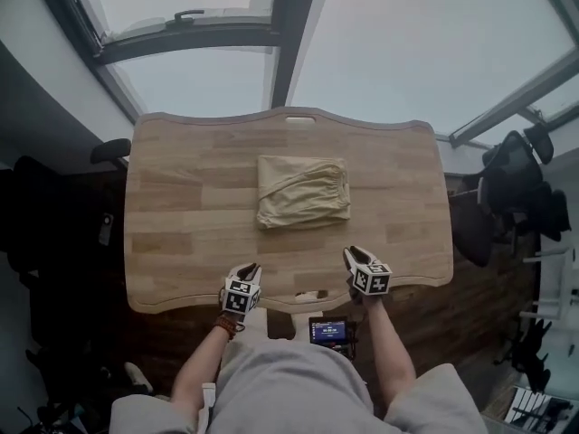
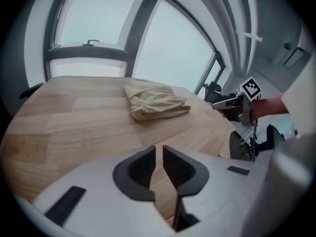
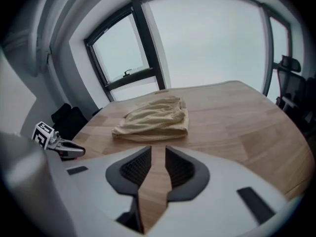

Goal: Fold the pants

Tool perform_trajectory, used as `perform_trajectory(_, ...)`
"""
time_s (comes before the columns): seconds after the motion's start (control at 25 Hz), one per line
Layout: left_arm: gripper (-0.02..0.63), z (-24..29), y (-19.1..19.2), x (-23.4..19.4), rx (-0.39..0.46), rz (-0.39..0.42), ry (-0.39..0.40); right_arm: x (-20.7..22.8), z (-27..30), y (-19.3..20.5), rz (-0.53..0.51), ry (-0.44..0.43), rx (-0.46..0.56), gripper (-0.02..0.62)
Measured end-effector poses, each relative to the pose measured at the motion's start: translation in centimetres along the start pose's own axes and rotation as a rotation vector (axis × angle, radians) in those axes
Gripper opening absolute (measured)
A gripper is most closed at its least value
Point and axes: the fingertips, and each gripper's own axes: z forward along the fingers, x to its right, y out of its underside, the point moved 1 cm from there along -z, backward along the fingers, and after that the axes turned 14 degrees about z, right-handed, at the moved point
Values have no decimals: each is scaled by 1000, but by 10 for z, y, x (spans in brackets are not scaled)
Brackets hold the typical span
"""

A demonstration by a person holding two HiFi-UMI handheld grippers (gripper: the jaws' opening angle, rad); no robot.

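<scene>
From the head view we see the folded pants (image 1: 302,191) lying near the middle of the surface (image 1: 181,242), while the left tool (image 1: 246,271) and the right tool (image 1: 355,257) hang over its near edge, well apart from the cloth. In the left gripper view the left tool's jaws stand slightly apart with only bare wood between them, the pants beyond them and the right tool off to the right. In the right gripper view the right tool's jaws are likewise a little apart and empty, with the pants ahead on the surface.

Office, wooden desk (image 1: 181,229), swivel chairs (image 1: 512,175)
</scene>
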Motion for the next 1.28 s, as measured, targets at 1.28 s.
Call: perform_trajectory(1.28,38,-239,-156,242,665,356,-438,-190,-301,55,-289,-278,637,15)
